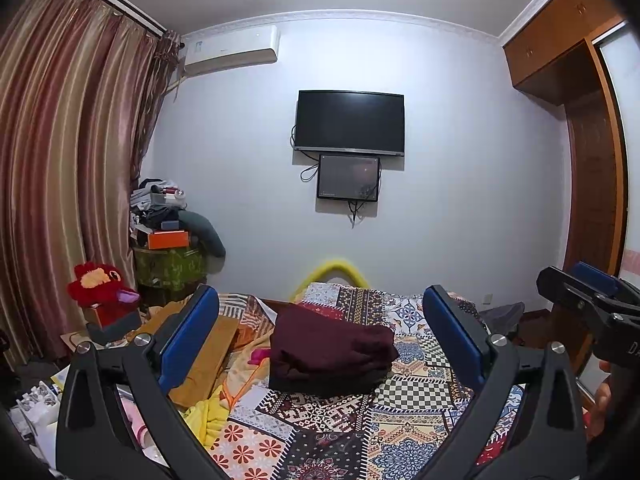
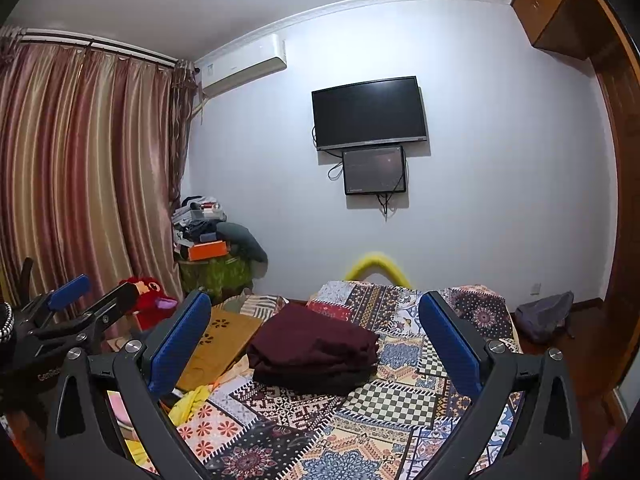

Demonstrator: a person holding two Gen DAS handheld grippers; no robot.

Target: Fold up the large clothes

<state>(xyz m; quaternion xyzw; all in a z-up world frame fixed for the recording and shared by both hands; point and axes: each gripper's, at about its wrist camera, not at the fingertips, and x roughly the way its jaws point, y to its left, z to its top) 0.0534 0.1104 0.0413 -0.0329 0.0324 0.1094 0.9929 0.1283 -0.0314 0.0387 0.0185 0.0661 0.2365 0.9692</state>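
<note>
A dark maroon garment (image 1: 330, 350) lies folded in a compact stack on the patterned patchwork bedspread (image 1: 404, 400); it also shows in the right wrist view (image 2: 314, 350). My left gripper (image 1: 320, 336) is open and empty, held above the bed with the stack seen between its blue pads. My right gripper (image 2: 316, 338) is open and empty too, at about the same height and back from the stack. The right gripper also shows at the right edge of the left wrist view (image 1: 588, 292), and the left gripper at the left of the right wrist view (image 2: 80, 300).
A brown board (image 2: 224, 344) and yellow cloth (image 2: 188, 400) lie at the bed's left side. A red plush toy (image 1: 100, 284) sits on boxes beside the curtain (image 1: 60, 180). A cluttered green stand (image 1: 170, 264) is in the corner. A grey bag (image 2: 544, 316) lies on the floor right. A wardrobe (image 1: 592, 184) stands right.
</note>
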